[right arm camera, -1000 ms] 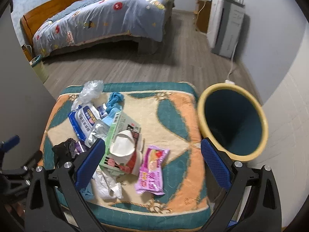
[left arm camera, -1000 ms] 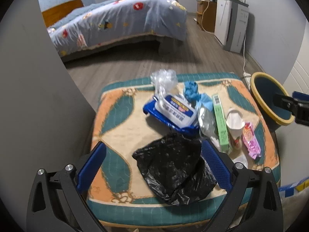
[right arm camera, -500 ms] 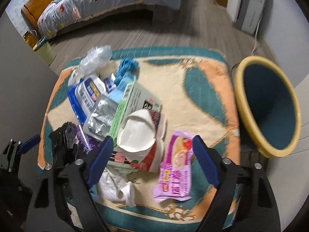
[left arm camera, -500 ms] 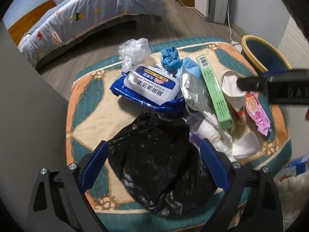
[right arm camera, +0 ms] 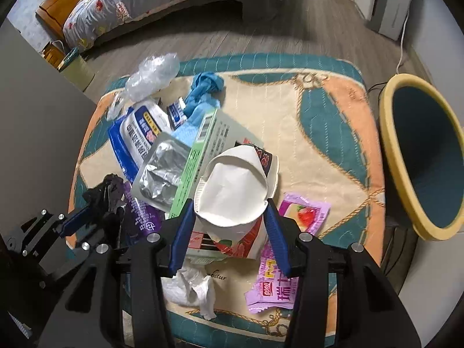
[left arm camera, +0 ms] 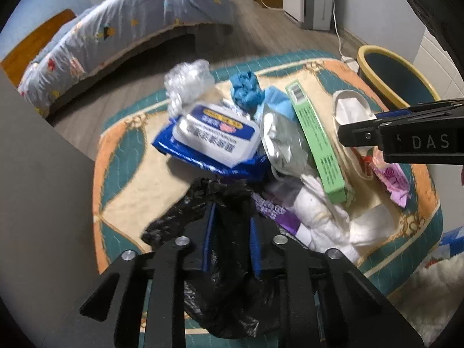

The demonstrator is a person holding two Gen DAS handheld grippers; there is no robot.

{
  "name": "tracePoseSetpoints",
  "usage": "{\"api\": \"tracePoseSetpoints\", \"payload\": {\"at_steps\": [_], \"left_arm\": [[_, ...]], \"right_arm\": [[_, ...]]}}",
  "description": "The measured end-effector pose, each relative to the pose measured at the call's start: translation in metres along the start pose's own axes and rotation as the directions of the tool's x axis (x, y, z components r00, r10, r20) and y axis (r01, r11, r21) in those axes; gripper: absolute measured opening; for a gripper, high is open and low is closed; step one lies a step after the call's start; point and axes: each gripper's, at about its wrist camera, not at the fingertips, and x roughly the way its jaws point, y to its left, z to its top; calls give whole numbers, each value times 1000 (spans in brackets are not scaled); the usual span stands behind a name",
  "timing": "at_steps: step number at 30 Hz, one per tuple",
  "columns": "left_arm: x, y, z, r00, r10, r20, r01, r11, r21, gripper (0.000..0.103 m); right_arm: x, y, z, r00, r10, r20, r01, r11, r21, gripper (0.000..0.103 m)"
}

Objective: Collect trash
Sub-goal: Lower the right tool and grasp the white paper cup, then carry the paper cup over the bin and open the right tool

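Note:
Trash lies heaped on a patterned cushion (right arm camera: 327, 133). My left gripper (left arm camera: 230, 232) is shut on a crumpled black plastic bag (left arm camera: 232, 290) at the cushion's near left edge. My right gripper (right arm camera: 229, 220) is shut on a squashed white paper cup (right arm camera: 232, 191) that lies on a green box (right arm camera: 197, 156). A yellow-rimmed blue bin (right arm camera: 426, 156) stands on the floor to the right of the cushion. The right gripper also shows in the left wrist view (left arm camera: 342, 136) over the cup (left arm camera: 351, 107).
The pile also holds a blue wipes pack (right arm camera: 139, 136), a silver foil pouch (right arm camera: 162, 171), blue cloth (right arm camera: 206, 90), clear plastic (right arm camera: 153, 72), a pink wrapper (right arm camera: 278, 275), a purple wrapper (right arm camera: 142, 211) and white tissue (right arm camera: 188, 287). A bed (left arm camera: 130, 26) stands behind. A grey wall (left arm camera: 37, 174) is at the left.
Both grippers have moved down into the pile and closed: the left on the black bag, the right on the paper cup.

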Motion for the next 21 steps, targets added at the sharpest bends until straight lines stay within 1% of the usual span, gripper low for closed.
{"api": "tracePoseSetpoints", "payload": {"at_steps": [2,5,11,14,16,17,19,20,21], "left_arm": [[-4,2,2,1000,5,19,-5,1000,-8,12],[-13,5,6,998,21,59,-20,1000,-10,10],[-36,6,17,989,39,144,-38,999,-8,9],[-51,7,26,980,15,197,-11,1000,-24,9],[-69,7,35,967,0,256,6,1000,-23,9],[-75,8,39,962,-8,274,15,1000,-24,9],[-90,6,49,946,-42,322,56,998,-36,9],[-96,5,53,939,-49,341,65,997,-37,9],[-103,2,60,928,-67,365,84,996,-29,9]], "right_arm": [[-7,-2,2,1000,6,13,-6,1000,6,48],[-20,-2,6,999,0,46,0,1000,1,48],[-48,-2,13,994,22,105,-24,1000,14,48],[-69,-6,18,989,38,142,-42,999,24,48],[-90,-11,23,982,66,176,-74,996,40,48],[-99,-14,25,979,69,191,-79,996,43,48],[-125,-25,29,969,73,238,-87,995,49,48],[-133,-31,31,965,71,253,-87,995,50,48],[-143,-38,31,960,65,273,-82,995,52,48]]}}
